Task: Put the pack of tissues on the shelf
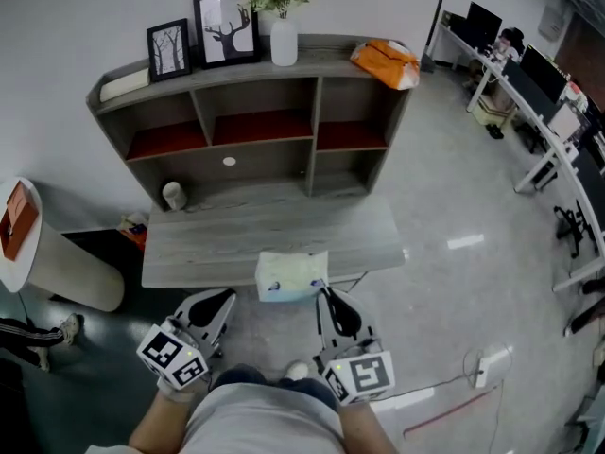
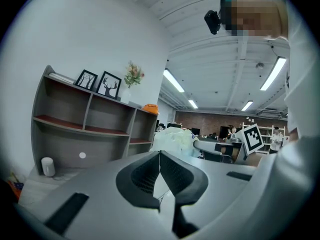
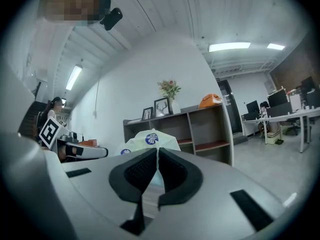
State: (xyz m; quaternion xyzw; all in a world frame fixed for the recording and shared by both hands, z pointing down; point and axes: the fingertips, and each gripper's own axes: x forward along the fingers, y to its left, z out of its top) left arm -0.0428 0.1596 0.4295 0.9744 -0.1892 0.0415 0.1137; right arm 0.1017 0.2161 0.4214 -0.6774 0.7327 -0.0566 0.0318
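From beside the person, the left gripper (image 1: 225,299) is nearest, its jaws pressed together on nothing, tips short of the grey table (image 1: 217,244) that fronts the shelf unit (image 1: 312,130). The right gripper (image 1: 324,291) has its jaws closed as well, pinched at the right near corner of the pack of tissues (image 1: 291,274). Each gripper's cube shows only black-and-white square markers, no words.

The pack is at the table's near edge, in front of the shelf unit's middle bays, with its long axis running left to right along the shelf front. Its pale wrapper carries round blue logos, whose print is too small to read. Whether it rests on the table or is lifted just clear of it cannot be told.

Under the shelf unit's left bay stands a small white cylinder (image 1: 173,195). On top of the unit are a tree print (image 1: 168,49), a deer print (image 1: 227,26), a white vase (image 1: 284,41) of flowers and, at the right end, an orange bag (image 1: 386,62).
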